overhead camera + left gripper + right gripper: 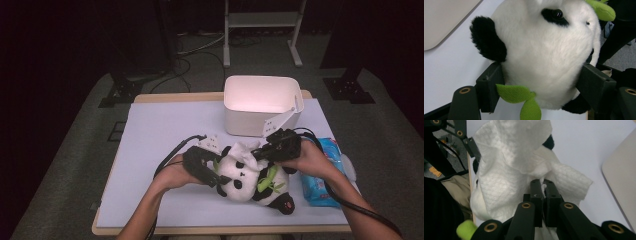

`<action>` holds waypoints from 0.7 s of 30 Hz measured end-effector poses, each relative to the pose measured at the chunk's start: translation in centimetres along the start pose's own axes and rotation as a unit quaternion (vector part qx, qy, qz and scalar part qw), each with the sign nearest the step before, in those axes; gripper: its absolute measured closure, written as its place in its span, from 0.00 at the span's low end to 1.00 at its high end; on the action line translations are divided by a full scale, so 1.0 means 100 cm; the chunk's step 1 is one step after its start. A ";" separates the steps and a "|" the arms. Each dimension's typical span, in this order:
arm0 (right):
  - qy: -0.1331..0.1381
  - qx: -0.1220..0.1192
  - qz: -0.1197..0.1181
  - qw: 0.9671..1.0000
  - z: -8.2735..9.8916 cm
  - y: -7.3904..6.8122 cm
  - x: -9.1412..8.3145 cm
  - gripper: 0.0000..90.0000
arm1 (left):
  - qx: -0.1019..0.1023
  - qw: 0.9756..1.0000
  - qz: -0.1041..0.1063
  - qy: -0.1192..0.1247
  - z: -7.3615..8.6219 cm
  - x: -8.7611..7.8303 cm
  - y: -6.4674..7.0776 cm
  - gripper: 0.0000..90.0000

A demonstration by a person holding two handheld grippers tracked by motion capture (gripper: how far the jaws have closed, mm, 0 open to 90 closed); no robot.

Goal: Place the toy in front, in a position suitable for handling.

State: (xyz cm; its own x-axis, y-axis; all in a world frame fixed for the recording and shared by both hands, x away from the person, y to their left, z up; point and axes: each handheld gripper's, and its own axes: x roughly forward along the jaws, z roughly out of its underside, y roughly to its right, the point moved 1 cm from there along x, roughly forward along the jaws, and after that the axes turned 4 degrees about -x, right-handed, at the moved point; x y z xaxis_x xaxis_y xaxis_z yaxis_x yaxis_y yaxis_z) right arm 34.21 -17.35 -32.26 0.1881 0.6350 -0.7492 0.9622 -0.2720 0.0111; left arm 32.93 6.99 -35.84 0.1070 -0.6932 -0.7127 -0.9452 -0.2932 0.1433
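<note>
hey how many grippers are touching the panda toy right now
2. The left gripper clamps the panda toy by the head; the right gripper, shut on a white wipe, presses it on the head.

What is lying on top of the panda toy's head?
A white wipe lies draped over the panda toy, pinched by the right gripper. The left gripper clamps the head from both sides. The part of the head under the wipe is covered.

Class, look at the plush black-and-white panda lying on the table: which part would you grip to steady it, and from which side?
Grip the plush black-and-white panda by its round head, from the person's left. The left gripper already clamps it there: the head bulges clear and fills the jaws.
</note>
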 end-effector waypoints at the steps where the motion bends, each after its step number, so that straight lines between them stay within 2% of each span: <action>1: 0.001 -0.002 0.001 1.000 0.003 0.000 -0.001 0.96 | -0.001 1.000 -0.001 0.000 0.000 0.000 0.000 0.29; 8: 0.007 0.012 0.001 1.000 0.023 -0.007 -0.006 0.96 | -0.004 1.000 -0.007 -0.007 0.000 0.000 0.001 0.29; 12: 0.007 0.012 0.001 1.000 0.029 -0.012 -0.009 0.96 | -0.014 1.000 -0.012 -0.007 0.002 0.000 -0.001 0.29; 16: 0.006 0.005 0.001 1.000 0.028 -0.018 -0.009 0.96 | -0.015 1.000 -0.014 -0.004 0.000 0.000 -0.001 0.29; 21: 0.004 -0.012 0.001 1.000 0.017 -0.023 -0.005 0.96 | -0.010 1.000 -0.018 -0.014 -0.003 0.000 0.001 0.29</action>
State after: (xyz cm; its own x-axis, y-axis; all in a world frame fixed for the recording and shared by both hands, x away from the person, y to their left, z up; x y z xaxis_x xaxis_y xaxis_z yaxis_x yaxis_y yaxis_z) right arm 31.59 -18.34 -33.04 0.1919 0.6404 -0.7437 0.9662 -0.2563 0.0285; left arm 32.96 6.77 -35.59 0.1316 -0.6630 -0.7370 -0.9348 -0.3303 0.1303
